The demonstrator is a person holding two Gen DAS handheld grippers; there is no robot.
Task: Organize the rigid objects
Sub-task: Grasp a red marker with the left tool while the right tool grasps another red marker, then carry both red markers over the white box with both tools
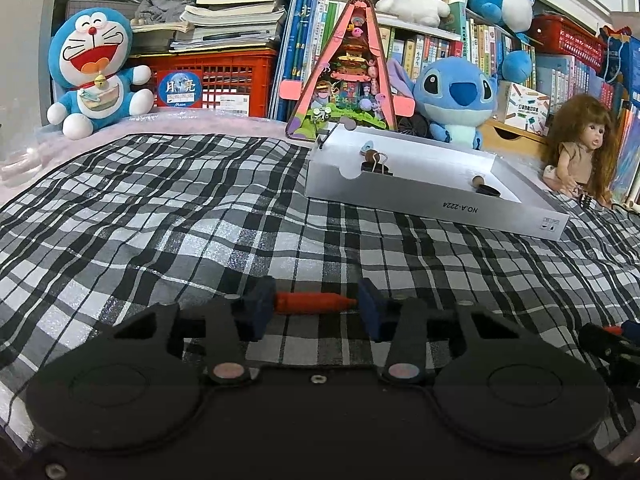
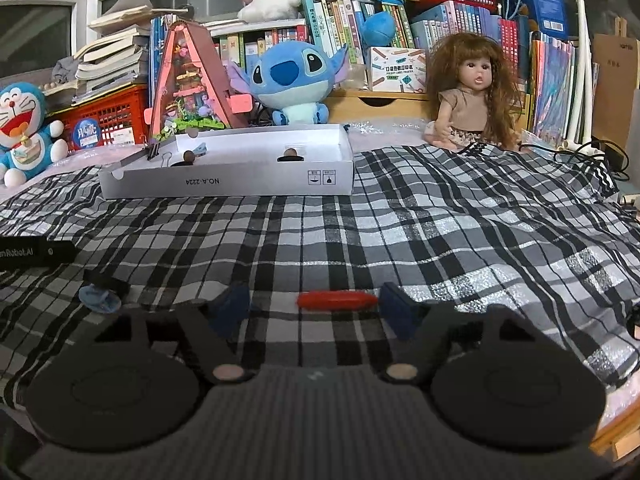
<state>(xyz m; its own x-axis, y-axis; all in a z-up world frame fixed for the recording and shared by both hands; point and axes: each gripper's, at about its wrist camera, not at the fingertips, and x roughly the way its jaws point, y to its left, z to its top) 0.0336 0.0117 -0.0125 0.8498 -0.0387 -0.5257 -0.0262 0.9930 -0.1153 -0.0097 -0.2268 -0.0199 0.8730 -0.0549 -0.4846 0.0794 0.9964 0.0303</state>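
Observation:
A red bullet-shaped object lies crosswise on the plaid cloth between the fingers of my left gripper; the blue pads sit at its two ends, whether they press it I cannot tell. My right gripper is open around a red oval object, which lies nearer the right pad, apart from both. A shallow white box stands behind, holding binder clips and small brown pieces. It also shows in the right wrist view.
A small blue-grey object and a black bar lie left of my right gripper. Behind the box stand a Doraemon plush, a pink triangular model, a Stitch plush, a doll, red crates and books.

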